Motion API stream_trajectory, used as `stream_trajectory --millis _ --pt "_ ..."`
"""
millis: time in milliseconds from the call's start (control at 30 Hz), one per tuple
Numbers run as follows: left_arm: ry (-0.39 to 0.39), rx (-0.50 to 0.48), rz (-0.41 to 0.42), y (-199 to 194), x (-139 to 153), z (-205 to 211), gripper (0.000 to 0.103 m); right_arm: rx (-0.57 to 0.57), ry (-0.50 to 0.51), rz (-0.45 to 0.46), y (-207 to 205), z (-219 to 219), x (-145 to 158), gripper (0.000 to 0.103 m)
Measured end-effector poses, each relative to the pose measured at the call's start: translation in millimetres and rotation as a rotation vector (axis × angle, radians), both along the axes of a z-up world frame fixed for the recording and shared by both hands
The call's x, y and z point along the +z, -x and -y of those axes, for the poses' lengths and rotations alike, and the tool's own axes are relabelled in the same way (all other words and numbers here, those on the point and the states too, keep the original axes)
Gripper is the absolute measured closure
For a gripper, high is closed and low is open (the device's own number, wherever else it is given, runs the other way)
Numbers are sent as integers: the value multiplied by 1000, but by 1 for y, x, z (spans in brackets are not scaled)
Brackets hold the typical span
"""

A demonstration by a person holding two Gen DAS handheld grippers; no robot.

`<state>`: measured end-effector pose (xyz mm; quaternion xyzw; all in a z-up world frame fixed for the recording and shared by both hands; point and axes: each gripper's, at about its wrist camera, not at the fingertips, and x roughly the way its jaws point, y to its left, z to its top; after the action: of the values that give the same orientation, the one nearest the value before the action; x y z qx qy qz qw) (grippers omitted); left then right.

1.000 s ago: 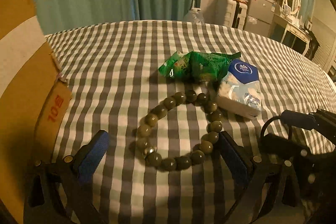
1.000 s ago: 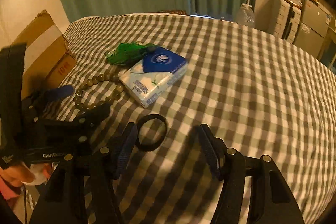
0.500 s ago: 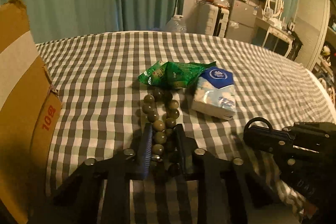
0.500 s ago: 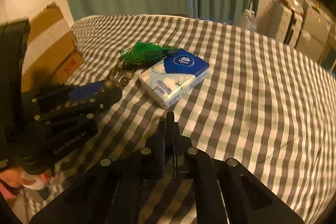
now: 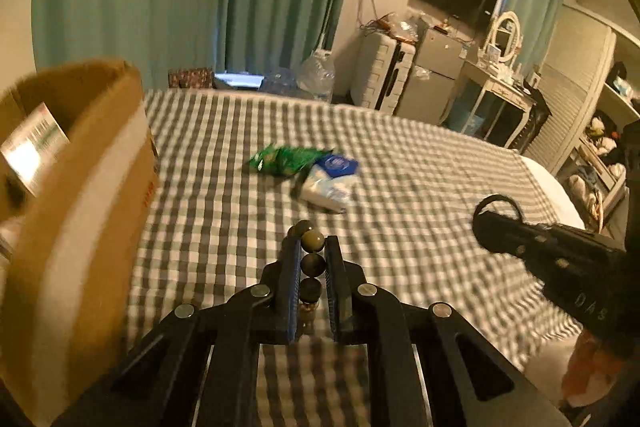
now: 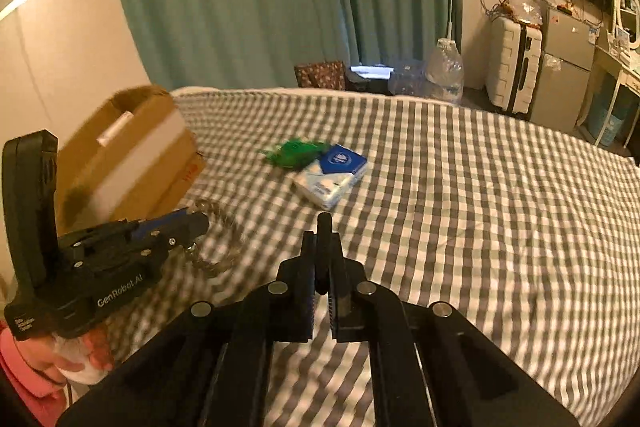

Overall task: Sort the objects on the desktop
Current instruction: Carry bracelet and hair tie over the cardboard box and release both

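Both grippers have just closed and lifted off the checked bedspread (image 6: 460,187): the left gripper (image 5: 312,259) clamps the bead bracelet (image 5: 313,243), the right gripper (image 6: 323,247) pinches the black ring (image 6: 324,223). Green packet (image 5: 286,159) and tissue pack (image 5: 330,181) lie touching at 12 o'clock; the cardboard box (image 5: 80,187) stands at 9 o'clock.

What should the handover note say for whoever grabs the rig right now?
Left gripper: shut on the bead bracelet, lifted off the checked bedspread.
Right gripper: shut on the black ring, also lifted.
Cardboard box: open, at the bed's left edge, beside the left gripper.
Still on the bedspread: green snack packet and tissue pack, touching.
Done: both small items picked up.
Left: probably drop both in the box, then fetch the packet and tissues.
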<state>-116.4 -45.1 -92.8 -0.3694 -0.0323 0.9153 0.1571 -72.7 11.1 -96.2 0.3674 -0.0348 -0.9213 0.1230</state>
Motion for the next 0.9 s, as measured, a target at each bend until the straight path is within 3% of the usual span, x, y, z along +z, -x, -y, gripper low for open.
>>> stream_trajectory --millis 167,267,533,700,900 --pt "41 -8 -54 -32 63 3 92 32 4 -64 -28 16 38 98" --pt "14 -1 -75 -42 93 15 92 55 4 -105 -42 30 59 98" --pt "-13 61 -64 -51 150 84 92 152 -14 -178 -60 85 111 98" --pt "48 113 -94 -57 166 129 92 254 34 -166 -43 134 126 98" --pt "58 210 -52 -48 139 193 92 344 28 -112 -10 201 113 98"
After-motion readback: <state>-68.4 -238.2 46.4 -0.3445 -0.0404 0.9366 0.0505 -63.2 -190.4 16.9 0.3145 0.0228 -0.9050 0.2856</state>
